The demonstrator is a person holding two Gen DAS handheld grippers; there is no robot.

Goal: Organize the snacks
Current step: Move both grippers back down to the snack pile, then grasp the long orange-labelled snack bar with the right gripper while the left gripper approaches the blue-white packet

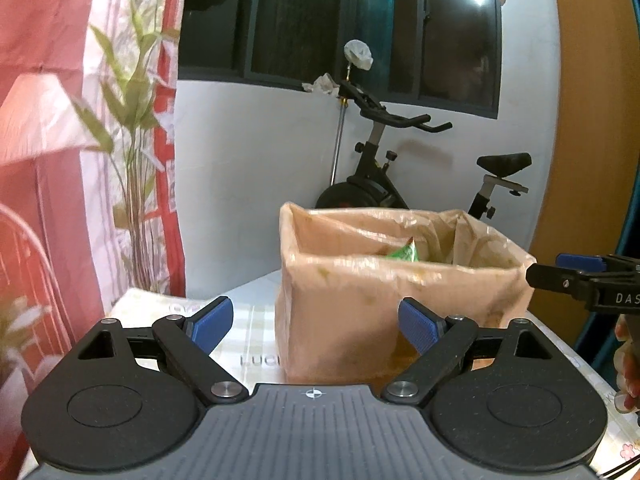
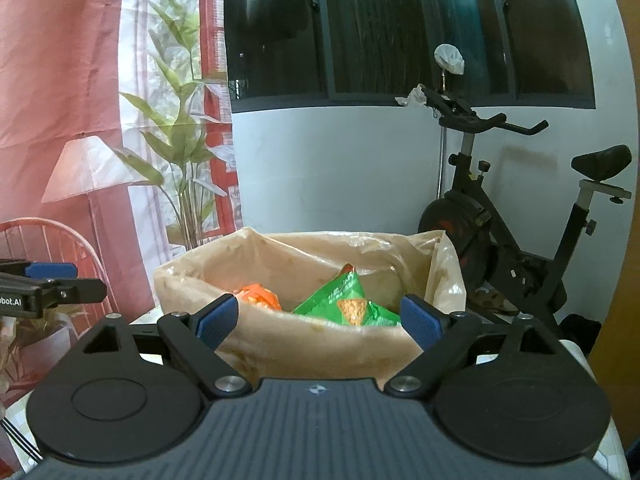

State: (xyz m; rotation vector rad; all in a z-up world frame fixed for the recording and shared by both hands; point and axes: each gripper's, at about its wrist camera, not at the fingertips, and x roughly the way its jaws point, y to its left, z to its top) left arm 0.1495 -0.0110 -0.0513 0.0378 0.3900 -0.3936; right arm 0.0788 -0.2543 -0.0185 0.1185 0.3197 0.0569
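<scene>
Both the left gripper (image 1: 312,324) and right gripper (image 2: 320,320) gape wide and empty before the plastic-lined box (image 2: 304,344); its green chip packets (image 2: 348,300) sit upright, presumably for easy grabbing.

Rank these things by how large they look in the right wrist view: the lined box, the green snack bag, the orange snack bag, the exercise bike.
1. Lined box and exercise bike: similar apparent size; the bike stands farther away, so unranked.
2. Green snack bag.
3. Orange snack bag, partly hidden behind the box rim.
</scene>
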